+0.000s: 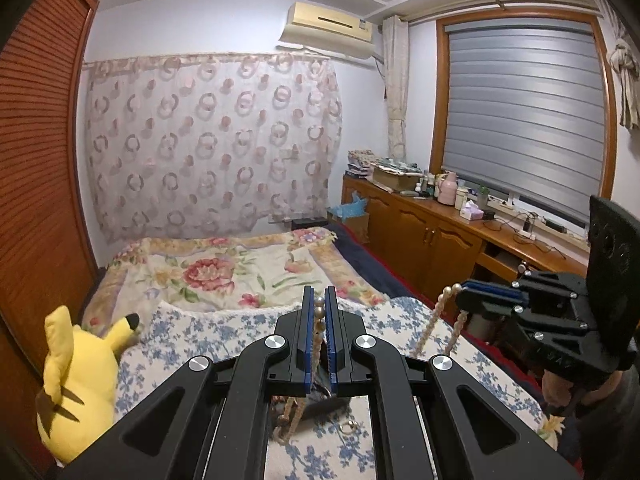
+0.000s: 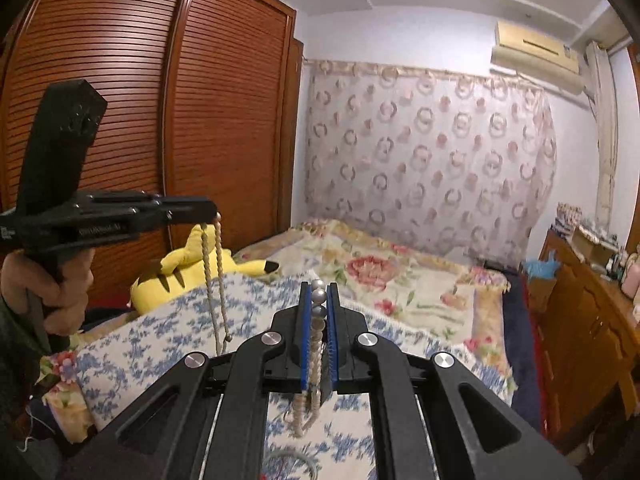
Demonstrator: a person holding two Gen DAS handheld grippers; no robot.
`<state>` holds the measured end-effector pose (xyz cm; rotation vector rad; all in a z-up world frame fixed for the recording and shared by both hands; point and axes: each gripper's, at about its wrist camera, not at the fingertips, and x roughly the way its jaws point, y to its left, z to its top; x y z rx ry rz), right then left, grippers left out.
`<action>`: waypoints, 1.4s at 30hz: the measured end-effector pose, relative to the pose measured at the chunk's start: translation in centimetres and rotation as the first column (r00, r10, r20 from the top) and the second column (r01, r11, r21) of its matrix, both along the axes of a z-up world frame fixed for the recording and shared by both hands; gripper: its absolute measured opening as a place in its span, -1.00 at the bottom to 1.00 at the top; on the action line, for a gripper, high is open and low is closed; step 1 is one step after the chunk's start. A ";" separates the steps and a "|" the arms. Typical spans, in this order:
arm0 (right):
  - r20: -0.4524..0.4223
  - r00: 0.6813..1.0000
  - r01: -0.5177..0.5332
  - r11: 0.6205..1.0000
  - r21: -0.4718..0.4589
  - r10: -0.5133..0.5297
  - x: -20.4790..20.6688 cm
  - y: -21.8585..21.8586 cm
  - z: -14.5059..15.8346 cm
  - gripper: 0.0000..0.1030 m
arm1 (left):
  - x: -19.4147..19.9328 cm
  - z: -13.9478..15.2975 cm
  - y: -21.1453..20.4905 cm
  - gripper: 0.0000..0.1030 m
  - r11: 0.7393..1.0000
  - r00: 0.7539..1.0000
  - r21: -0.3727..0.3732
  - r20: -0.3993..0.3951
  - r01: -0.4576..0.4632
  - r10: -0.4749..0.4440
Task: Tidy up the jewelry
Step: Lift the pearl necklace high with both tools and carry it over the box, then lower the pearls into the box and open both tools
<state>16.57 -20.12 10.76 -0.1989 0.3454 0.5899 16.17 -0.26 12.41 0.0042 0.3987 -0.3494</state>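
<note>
Aloft, pearl necklace [image 1: 319, 312] above bed [image 1: 224, 276]

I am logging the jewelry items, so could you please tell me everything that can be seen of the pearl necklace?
The pearl necklace is a string of round, glossy beads, cream along most of its length and greyer at the top. It is lifted above the bed, pinched in two places: the left gripper is shut on one part and the right gripper on another. From each grip doubled strands hang straight down in loops. Whether it is one necklace or two cannot be told.
</note>
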 end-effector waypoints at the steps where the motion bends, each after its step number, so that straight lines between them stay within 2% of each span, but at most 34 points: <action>1: 0.006 1.000 -0.002 1.000 0.001 0.002 0.3 0.1 0.3 -0.84 | 0.4 0.2 0.0 -0.91 1.000 1.000 0.002 0.003 -0.002 0.002; 5: 0.030 0.999 -0.012 1.000 0.003 0.012 1.9 0.7 1.4 -0.84 | 2.3 0.5 0.1 -0.91 1.000 1.000 0.007 0.005 -0.010 0.010; 13: 0.026 0.999 -0.039 0.999 -0.005 0.039 6.4 2.5 1.3 -0.83 | 8.0 -1.2 0.4 -0.91 1.000 0.998 0.003 -0.058 -0.023 0.023; 23: -0.051 0.997 -0.057 0.998 -0.038 0.055 13.1 4.8 -2.3 -0.83 | 13.8 -7.5 0.9 -0.91 0.999 0.983 0.023 -0.184 -0.023 0.027; 31: -0.148 0.988 -0.063 0.996 -0.062 0.054 16.8 6.0 -6.5 -0.83 | 15.2 -11.4 1.6 -0.91 1.000 0.968 0.018 -0.250 -0.023 0.027; 42: -0.222 0.973 -0.073 0.994 -0.079 0.054 17.5 7.1 -9.9 -0.82 | 15.2 -13.1 1.0 -0.91 0.998 0.967 0.061 -0.251 -0.027 0.041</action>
